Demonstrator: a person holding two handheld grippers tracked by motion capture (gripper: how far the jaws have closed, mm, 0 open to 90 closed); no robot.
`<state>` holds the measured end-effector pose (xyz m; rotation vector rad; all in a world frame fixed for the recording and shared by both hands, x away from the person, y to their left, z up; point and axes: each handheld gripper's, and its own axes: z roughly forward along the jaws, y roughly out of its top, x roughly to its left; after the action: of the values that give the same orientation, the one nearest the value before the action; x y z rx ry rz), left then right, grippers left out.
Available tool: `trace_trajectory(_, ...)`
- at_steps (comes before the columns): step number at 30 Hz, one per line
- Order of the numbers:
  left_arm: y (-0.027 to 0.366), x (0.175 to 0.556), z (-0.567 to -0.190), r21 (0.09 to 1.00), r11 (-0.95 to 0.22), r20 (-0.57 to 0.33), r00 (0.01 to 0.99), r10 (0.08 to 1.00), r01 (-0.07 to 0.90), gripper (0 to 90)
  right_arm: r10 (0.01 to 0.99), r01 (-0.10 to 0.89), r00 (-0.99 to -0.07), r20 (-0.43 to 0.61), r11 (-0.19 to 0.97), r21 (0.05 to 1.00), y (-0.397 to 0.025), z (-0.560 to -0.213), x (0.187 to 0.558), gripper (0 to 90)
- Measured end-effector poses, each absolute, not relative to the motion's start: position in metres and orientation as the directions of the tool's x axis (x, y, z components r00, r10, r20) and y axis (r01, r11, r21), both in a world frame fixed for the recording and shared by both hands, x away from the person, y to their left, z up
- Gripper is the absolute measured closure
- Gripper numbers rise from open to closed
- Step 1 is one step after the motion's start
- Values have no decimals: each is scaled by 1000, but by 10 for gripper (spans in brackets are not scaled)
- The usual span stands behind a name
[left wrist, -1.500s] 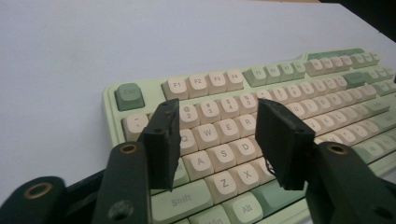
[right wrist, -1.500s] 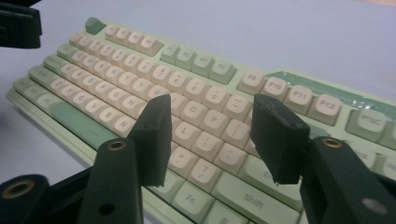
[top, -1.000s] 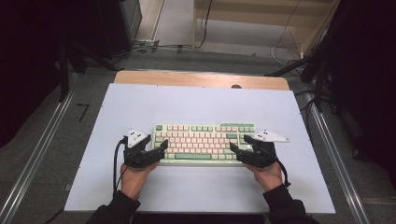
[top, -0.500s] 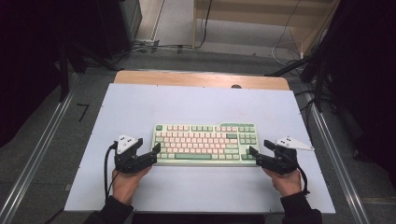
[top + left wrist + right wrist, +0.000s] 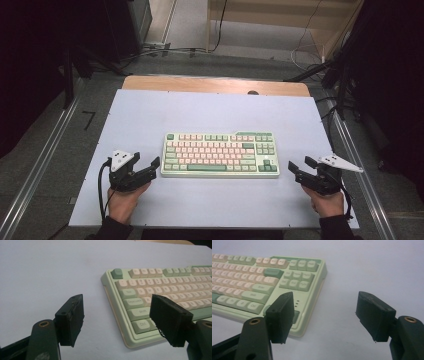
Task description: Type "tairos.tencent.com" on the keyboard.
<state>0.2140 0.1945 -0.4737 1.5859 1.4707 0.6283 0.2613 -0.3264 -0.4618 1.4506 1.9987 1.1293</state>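
Note:
A pale green keyboard [image 5: 220, 154] with pink and green keys lies flat in the middle of the white table top [image 5: 215, 110]. My left gripper [image 5: 152, 168] rests just off its left end, open, with nothing between the jaws. In the left gripper view the keyboard's [image 5: 160, 287] near-left corner sits ahead of the open left gripper [image 5: 117, 315]. My right gripper [image 5: 300, 166] is a short way off the keyboard's right end, also open and holding nothing. In the right gripper view the keyboard's [image 5: 262, 277] right end lies behind the left jaw of the right gripper [image 5: 327, 315].
The far edge of the table is a wooden strip [image 5: 215, 84]. Metal rails [image 5: 45, 160] run along both sides on the grey floor. Cables [image 5: 165, 50] and dark stands lie beyond the table.
Both grippers have drawn back from the keyboard's two ends, outward and toward the person. The keyboard has stayed where it was.

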Motion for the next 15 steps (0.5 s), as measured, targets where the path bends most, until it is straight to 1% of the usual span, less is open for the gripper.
trace_trajectory(12, 210, 205, -479, 834, 79, -183, 138, 973, 546, 285, 948, 603, -295, 116, 90, 793, -354, -466, 251, 288)
trace_trajectory(15, 213, 203, -480, 828, 89, -194, 133, 972, 554, 285, 953, 609, -277, 121, 77, 789, -358, -467, 249, 288)
